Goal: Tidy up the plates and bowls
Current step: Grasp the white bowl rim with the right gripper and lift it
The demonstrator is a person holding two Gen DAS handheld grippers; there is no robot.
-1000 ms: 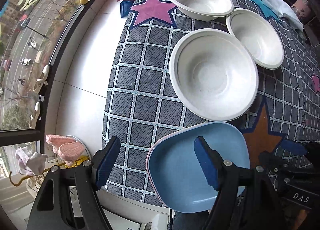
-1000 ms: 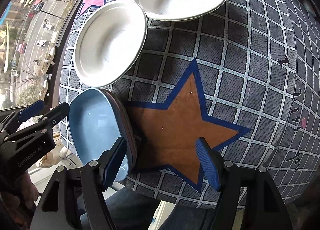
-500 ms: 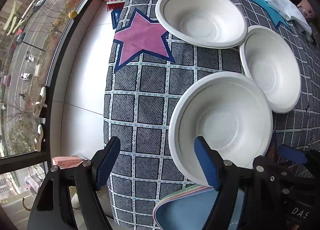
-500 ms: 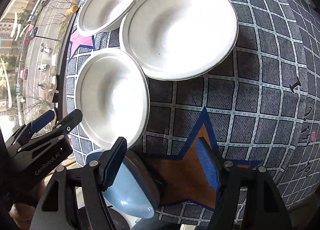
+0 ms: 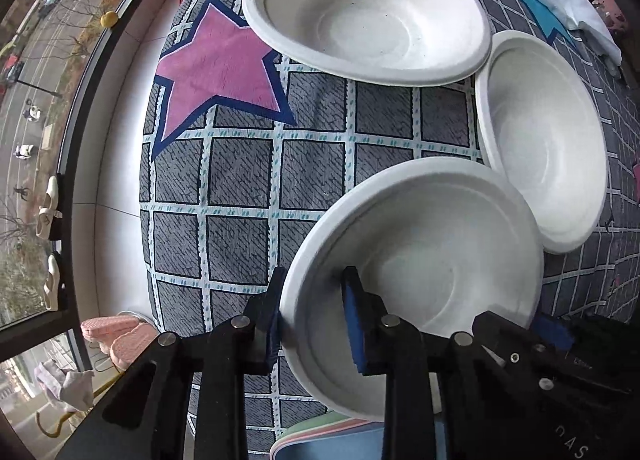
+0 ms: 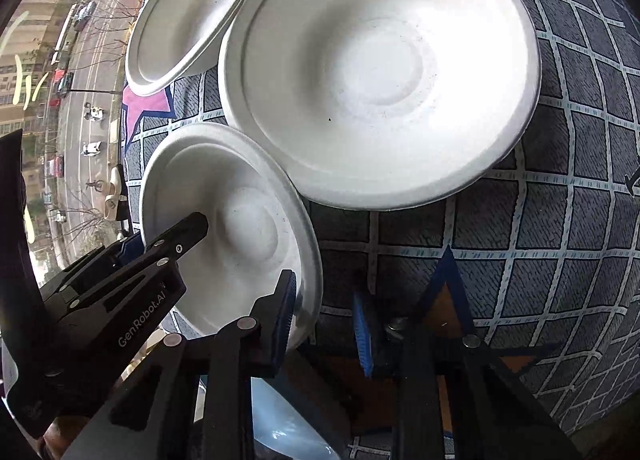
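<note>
Sitting at the near edge of the counter point(image 5: 240, 179), the closest white bowl point(image 5: 432, 260) is grasped from both sides. The left claw point(image 5: 314, 316) is clenched on its left rim, one blue pad outside the wall and the other inside the bowl. The right claw point(image 6: 324, 324) is pinched on the opposite rim in the same way, one pad inside and one outside under the lip. Just below this bowl, at the counter's edge, lies a stack of plates point(image 5: 320, 444) with a blue one on top, its pink and green edges showing beneath; the bowl's near rim overlaps it. A second white bowl point(image 5: 548, 139) lies just beside the grasped one, its rim touching or overlapping it, and a third white bowl point(image 5: 368, 11) sits farther back, partly over a pink star point(image 5: 216, 71) printed on the grey checked cloth. Crumpled white fabric point(image 5: 568, 7) lies at the far right.
</note>
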